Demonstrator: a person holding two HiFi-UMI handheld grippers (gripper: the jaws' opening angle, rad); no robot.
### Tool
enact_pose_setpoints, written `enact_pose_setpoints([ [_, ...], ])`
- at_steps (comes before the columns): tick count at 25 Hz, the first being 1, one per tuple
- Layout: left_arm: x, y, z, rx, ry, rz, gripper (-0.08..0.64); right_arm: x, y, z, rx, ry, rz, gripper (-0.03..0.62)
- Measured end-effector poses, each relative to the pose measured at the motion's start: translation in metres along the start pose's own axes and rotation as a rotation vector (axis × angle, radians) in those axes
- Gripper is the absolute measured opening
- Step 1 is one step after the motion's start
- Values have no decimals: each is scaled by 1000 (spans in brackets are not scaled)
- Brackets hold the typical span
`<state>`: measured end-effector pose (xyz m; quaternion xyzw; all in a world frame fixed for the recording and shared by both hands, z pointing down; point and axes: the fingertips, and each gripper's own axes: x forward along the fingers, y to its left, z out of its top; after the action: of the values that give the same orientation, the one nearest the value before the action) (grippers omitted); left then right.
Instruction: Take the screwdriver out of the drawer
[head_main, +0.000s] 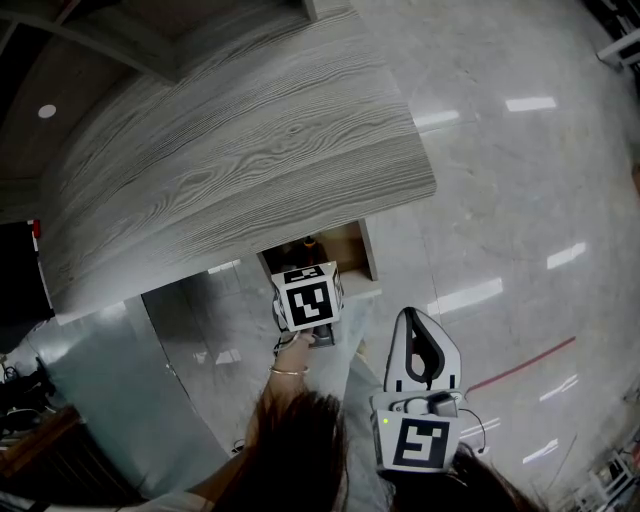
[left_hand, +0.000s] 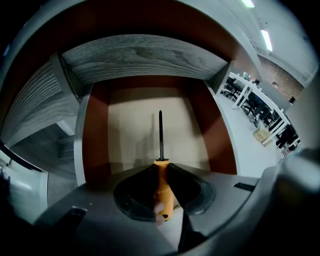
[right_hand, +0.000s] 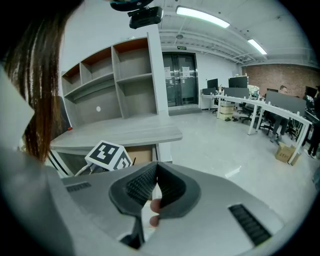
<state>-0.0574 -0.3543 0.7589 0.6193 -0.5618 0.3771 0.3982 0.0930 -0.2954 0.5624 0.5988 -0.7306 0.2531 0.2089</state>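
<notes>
Closest to us, our right gripper (head_main: 412, 318) hangs over the floor (head_main: 500, 180), its jaws pressed together and empty. Beyond it, the grey wood tabletop (head_main: 230, 150) overhangs the back of the open drawer (left_hand: 95, 130). Our left gripper (left_hand: 161, 167) reaches down inside, narrowed onto the orange handle of the screwdriver (left_hand: 163, 192). It lies along the drawer's middle, shaft toward the back edge.

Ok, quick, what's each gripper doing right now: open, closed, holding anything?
Left gripper: closed on the orange screwdriver, at its handle.
Right gripper: closed, nothing between its jaws.
</notes>
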Motion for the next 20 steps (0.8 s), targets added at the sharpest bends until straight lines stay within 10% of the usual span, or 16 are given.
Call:
enact_pose_setpoints([
  [20, -30, -12, 9, 12, 10, -63, 78, -16, -18, -2, 66, -44, -34, 28],
])
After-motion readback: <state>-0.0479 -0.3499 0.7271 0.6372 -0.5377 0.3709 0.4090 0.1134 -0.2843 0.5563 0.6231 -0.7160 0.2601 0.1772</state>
